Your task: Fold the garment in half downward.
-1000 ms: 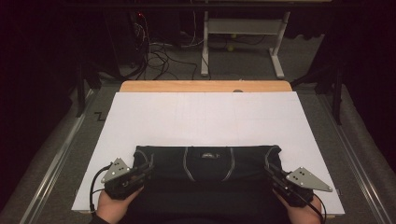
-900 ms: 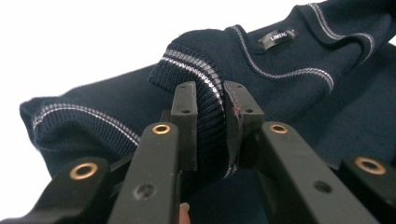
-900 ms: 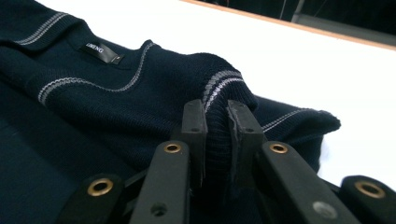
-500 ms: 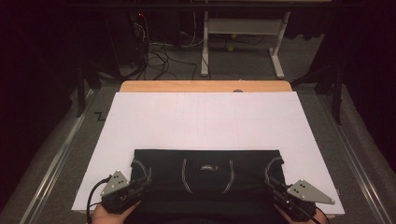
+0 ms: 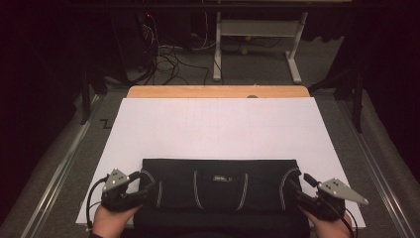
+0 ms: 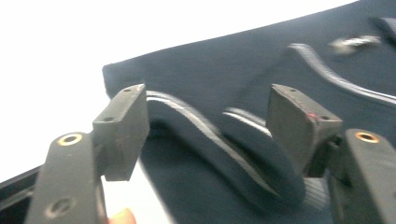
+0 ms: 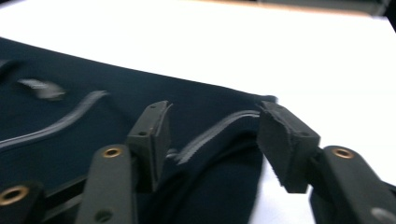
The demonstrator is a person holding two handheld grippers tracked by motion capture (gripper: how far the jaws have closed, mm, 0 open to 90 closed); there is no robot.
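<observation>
A dark garment (image 5: 218, 193) with pale stitched seams and a small label lies flat on the near part of a white sheet (image 5: 218, 129). My left gripper (image 5: 146, 186) sits at its left edge and my right gripper (image 5: 299, 191) at its right edge. In the left gripper view the jaws (image 6: 205, 126) have just been opening, and a raised fold of the cloth (image 6: 210, 74) lies loose between them. In the right gripper view the jaws (image 7: 219, 140) have just been opening too, with the cloth's (image 7: 70, 93) seamed edge between the pads and not pressed.
The sheet covers a wooden table whose far edge (image 5: 218, 91) shows bare. Grey rails run along both sides. Beyond the table are floor cables (image 5: 168, 54) and a white desk frame (image 5: 257, 44).
Both grippers were shut on the garment's side edges and now stand open, with the cloth let go. The garment has slid slightly toward the near edge.
</observation>
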